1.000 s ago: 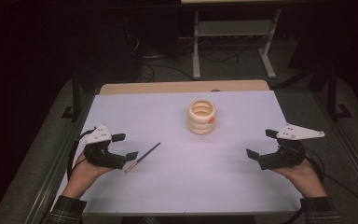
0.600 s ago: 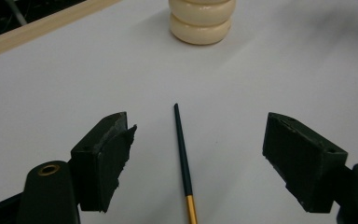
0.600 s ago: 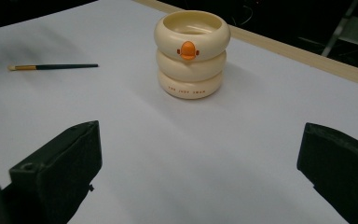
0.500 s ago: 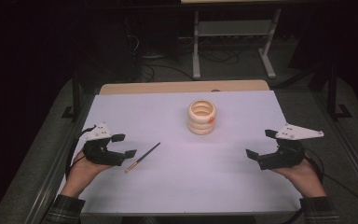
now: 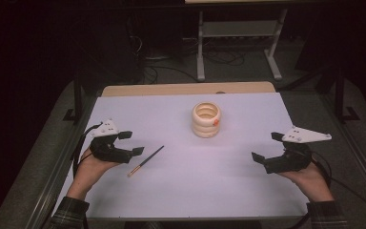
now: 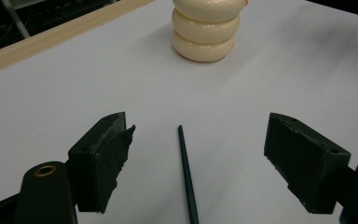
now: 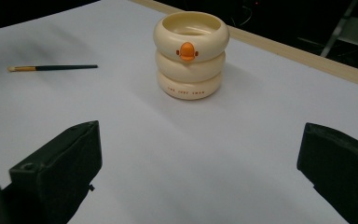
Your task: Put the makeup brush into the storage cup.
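Left gripper: matte black jaws stand wide apart, nothing between the pads; a grey three-cornered plate sits on top. The jaws narrowed a little just now, then steadied. Its own view shows worn, rough-edged pads.
Brush: thin dark handle, metal band and pale tip toward the person. It lies flat on the table, just right of the left gripper in the high view, apparently not touched by it. In the left gripper view the handle runs up the gap between the two jaws, clear of both pads.
Right gripper: jaws wide, holding nothing, well apart from the brush, near the table's right edge.
Table: smooth, pale sheet with a bare wooden strip along the far edge.
Cup: glossy cream holder shaped as three stacked rounded rings, open at the top, upright beyond the brush near the table's middle.
View difference: the right gripper view shows an orange duck-bill mark on the cup's top ring and small lettering on the bottom ring, too fine to read; the left gripper view cuts off the cup's top.
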`<state>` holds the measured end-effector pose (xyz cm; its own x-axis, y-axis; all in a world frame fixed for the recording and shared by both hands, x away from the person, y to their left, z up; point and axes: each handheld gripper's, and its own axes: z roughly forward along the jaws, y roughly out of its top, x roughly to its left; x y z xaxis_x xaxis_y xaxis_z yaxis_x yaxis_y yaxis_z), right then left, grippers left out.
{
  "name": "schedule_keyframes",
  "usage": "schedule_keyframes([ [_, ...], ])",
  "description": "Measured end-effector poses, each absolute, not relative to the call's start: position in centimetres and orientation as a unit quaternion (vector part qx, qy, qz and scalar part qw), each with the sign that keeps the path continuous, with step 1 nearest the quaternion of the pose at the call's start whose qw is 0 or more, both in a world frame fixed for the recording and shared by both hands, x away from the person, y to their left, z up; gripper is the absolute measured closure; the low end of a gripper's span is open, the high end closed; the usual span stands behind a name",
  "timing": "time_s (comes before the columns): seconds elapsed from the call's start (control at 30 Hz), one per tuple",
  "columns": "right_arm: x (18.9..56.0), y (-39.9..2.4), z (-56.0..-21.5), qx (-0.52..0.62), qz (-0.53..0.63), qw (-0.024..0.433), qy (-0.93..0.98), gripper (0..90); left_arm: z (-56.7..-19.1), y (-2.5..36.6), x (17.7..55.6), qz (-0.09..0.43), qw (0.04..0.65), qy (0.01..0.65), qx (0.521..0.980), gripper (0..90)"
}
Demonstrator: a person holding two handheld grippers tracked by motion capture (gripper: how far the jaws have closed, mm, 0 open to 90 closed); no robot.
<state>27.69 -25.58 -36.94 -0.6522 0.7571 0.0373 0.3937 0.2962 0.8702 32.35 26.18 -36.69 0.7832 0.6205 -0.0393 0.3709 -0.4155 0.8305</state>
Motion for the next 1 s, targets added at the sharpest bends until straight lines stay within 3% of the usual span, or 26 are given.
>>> schedule_keyframes([
  [1.0, 27.9, -25.6, -36.9, 0.367, 0.465, 0.197, 0.781, 0.0, -36.2, 25.0, 34.8, 0.138, 0.407, 0.314, 0.847, 28.1],
])
